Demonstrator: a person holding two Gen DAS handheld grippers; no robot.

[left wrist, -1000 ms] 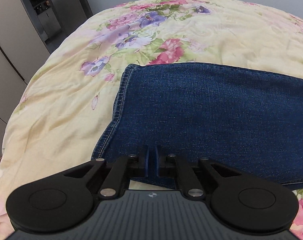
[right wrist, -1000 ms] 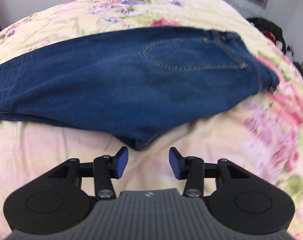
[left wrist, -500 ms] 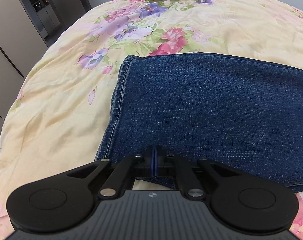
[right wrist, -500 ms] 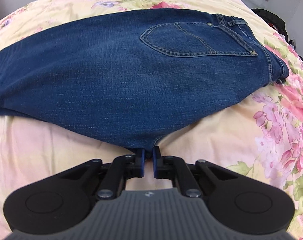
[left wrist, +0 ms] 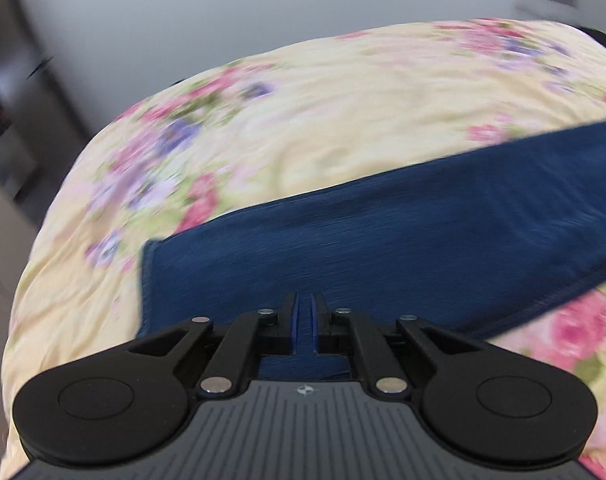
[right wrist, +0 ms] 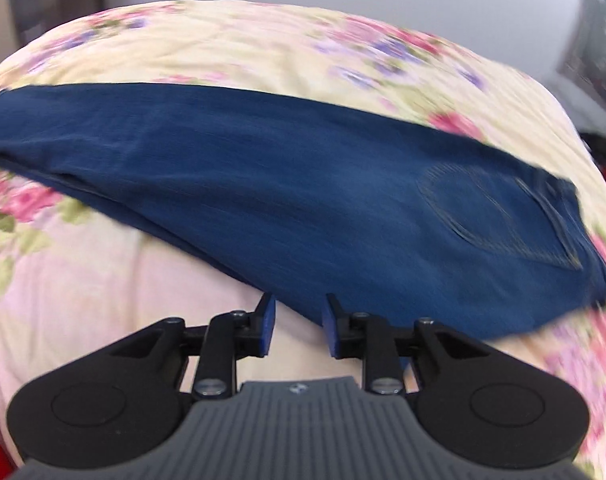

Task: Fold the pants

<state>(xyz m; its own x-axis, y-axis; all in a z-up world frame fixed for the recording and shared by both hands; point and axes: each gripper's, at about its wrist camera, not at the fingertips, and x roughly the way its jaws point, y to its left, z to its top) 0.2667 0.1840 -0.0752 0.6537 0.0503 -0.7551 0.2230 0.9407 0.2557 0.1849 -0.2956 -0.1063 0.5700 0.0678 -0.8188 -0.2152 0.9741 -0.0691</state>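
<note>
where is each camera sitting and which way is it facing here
Left wrist view: sits on the left gripper, looking forward and down along its fingers at the hem end of the jeans on the floral bedspread; the jaws are opening, denim between them.
Right wrist view: sits on the right gripper, looking forward and down at the waist end with the back pocket; the jaws are opening, apart, with the jeans' edge just at the gap.
Shared: the same jeans and bedspread. No hand or sleeve shows in either.
</note>
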